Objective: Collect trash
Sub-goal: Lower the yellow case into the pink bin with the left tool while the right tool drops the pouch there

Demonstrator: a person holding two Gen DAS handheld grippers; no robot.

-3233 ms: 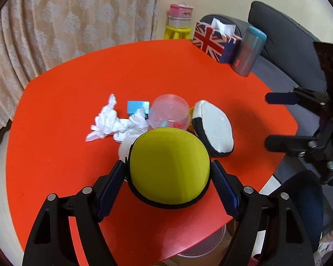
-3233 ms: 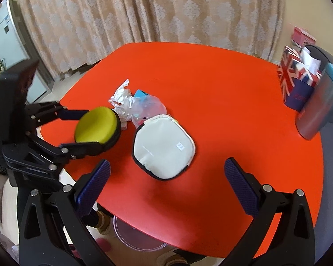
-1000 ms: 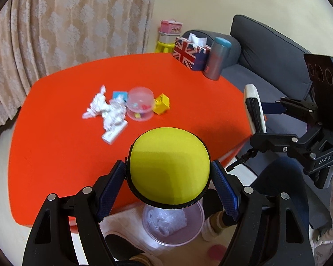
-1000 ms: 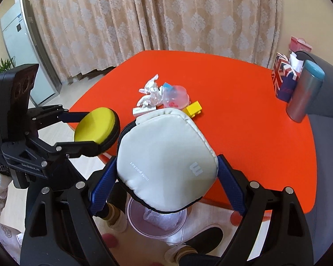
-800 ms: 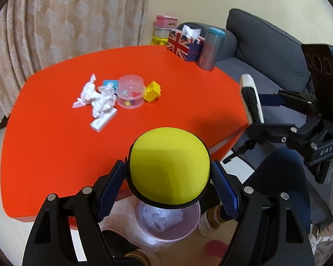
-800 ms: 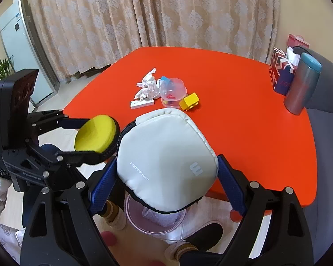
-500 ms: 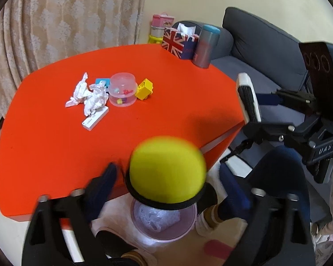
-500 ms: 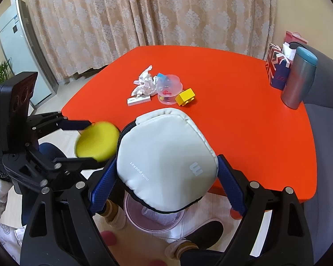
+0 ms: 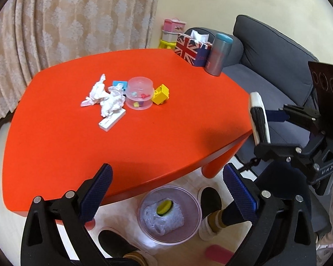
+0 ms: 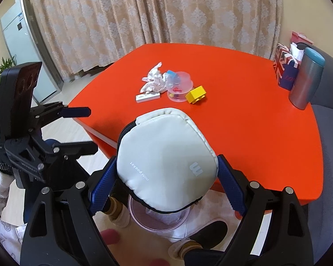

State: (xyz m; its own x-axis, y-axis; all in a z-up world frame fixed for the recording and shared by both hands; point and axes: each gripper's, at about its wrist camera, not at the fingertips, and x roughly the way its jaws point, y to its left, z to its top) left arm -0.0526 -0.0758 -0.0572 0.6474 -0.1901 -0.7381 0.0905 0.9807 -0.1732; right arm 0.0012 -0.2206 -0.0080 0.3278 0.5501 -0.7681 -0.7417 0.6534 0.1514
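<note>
Risk — white pouch (image 10: 166,161), clamped in right gripper (image 10: 166,170), misses bin (image 9: 188,235) if released off-centre; left gripper (image 9: 168,190) opening, empty.

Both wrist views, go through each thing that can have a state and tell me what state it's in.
Left gripper: jaws opening, nothing between them.
Right gripper: shut on white pouch.
Yellow case: lying in the bin.
White pouch: zipped, held above bin.
Clear capsule: closed, on table.
Tumbler: lidded, upright.

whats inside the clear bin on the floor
In the clear bin lie a yellow round case and crumpled white wrap beneath it. Anything under the wrap is covered.
</note>
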